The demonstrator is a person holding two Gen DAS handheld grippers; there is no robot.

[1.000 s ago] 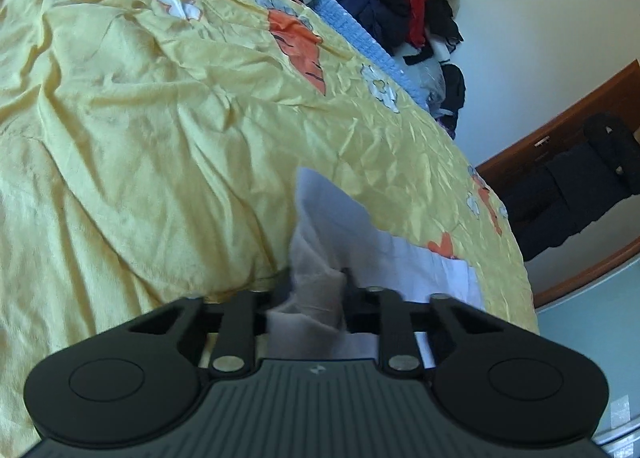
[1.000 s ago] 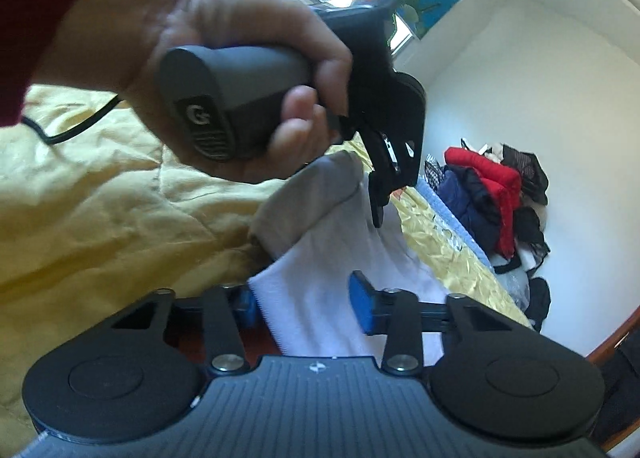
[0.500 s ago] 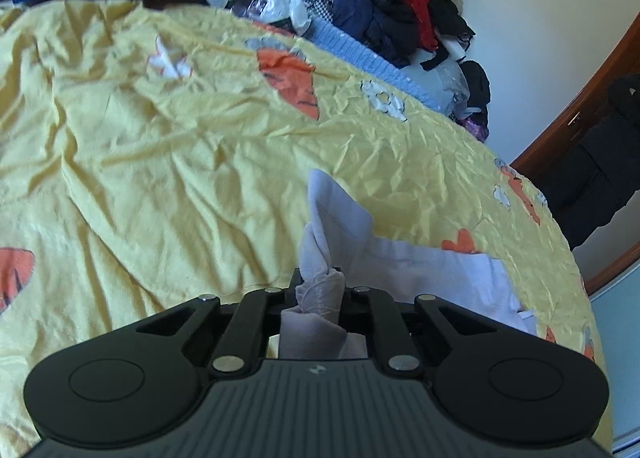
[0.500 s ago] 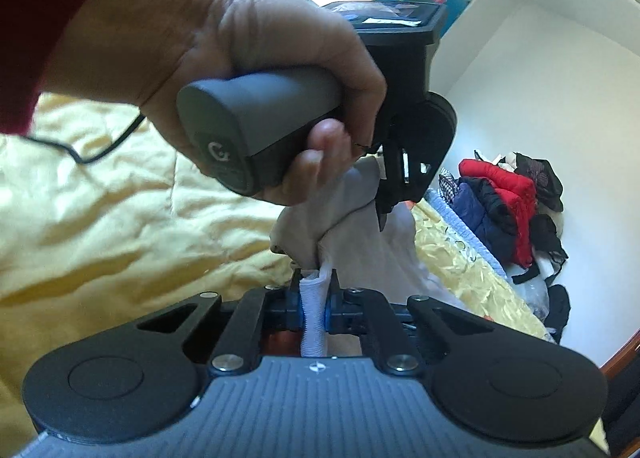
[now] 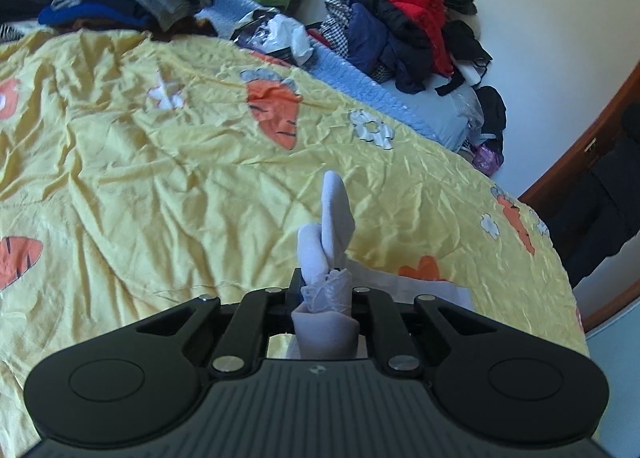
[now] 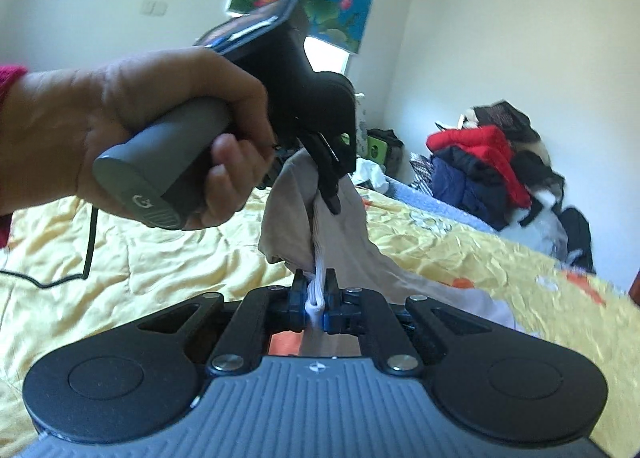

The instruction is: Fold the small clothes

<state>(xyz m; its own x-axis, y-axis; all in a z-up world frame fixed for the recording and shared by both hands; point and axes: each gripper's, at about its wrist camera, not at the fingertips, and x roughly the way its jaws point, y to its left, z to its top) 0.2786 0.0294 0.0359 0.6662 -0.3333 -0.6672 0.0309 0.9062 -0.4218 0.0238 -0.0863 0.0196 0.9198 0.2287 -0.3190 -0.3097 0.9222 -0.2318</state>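
Here, the left gripper (image 5: 326, 282) and right gripper (image 6: 314, 294) each clamp the white garment (image 6: 344, 234) above the yellow bedspread (image 5: 160, 177).

Home bedroom: bed quilt (image 5: 160, 177) (carrot print); heaped clothes (image 5: 404, 21).

Small white garment (image 5: 334, 217), thin soft fabric with a ribbed white hem (image 6: 316, 290). State: lifted, bunched into narrow gathers at two pinched points, the cloth between them pulled up off the bed. Pose: in the left wrist view a rolled fold stands upright above the pinch, its rounded tip pointing toward the far clothes; in the right wrist view the body looks greyish-beige in shadow and hangs in a draped sheet. Location: its lower edge trails onto the yellow carrot-print bedspread (image 5: 160, 177).
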